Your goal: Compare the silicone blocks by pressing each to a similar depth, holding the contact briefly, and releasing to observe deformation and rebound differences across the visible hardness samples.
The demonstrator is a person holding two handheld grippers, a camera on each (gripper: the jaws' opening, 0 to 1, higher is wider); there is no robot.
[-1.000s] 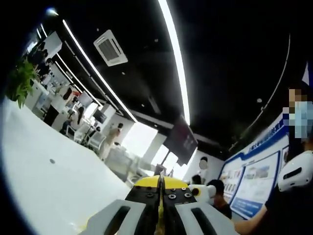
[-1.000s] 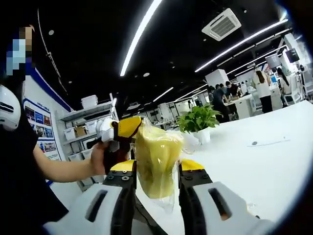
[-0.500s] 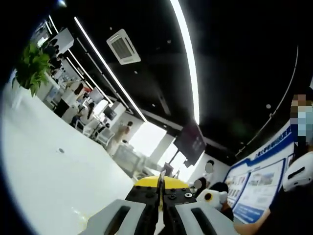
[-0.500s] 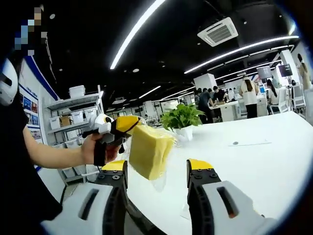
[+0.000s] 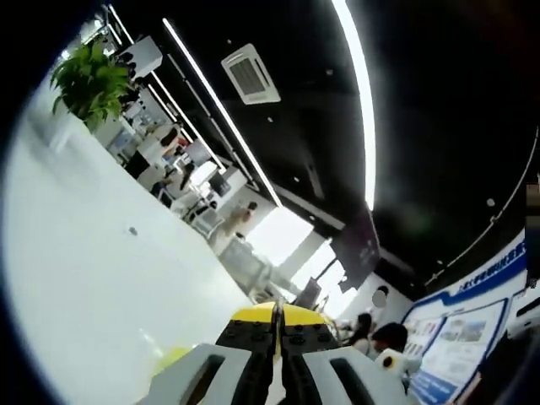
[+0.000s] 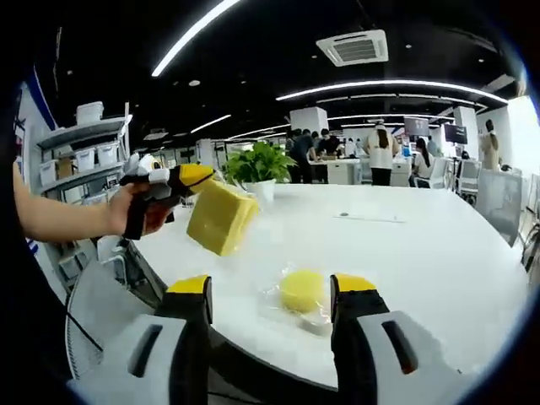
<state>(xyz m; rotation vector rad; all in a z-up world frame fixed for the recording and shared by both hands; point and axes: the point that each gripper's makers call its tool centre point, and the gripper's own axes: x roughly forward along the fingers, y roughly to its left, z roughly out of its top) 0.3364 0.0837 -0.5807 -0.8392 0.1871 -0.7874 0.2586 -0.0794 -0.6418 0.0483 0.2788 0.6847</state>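
In the right gripper view a yellow silicone block (image 6: 221, 218) in a clear bag hangs in the air above the white table (image 6: 422, 253). A hand holds my left gripper (image 6: 199, 179), which is shut on the block's top edge. The block looks square and unsquashed. My right gripper (image 6: 272, 291) stands open below and in front of it, with nothing between its jaws. A second, rounder yellow block (image 6: 302, 291) in a bag lies on the table between those jaws' tips, farther off. In the left gripper view my left gripper (image 5: 276, 325) has its jaws pressed together.
A potted plant (image 6: 260, 164) stands on the table behind the held block. A sheet of paper (image 6: 367, 218) lies farther across. Shelves with boxes (image 6: 80, 152) stand at the left, and several people are at desks in the background.
My right gripper has opened, let go of the squashed block and pulled back. The block has sprung back to a square shape, and the left gripper still holds it.
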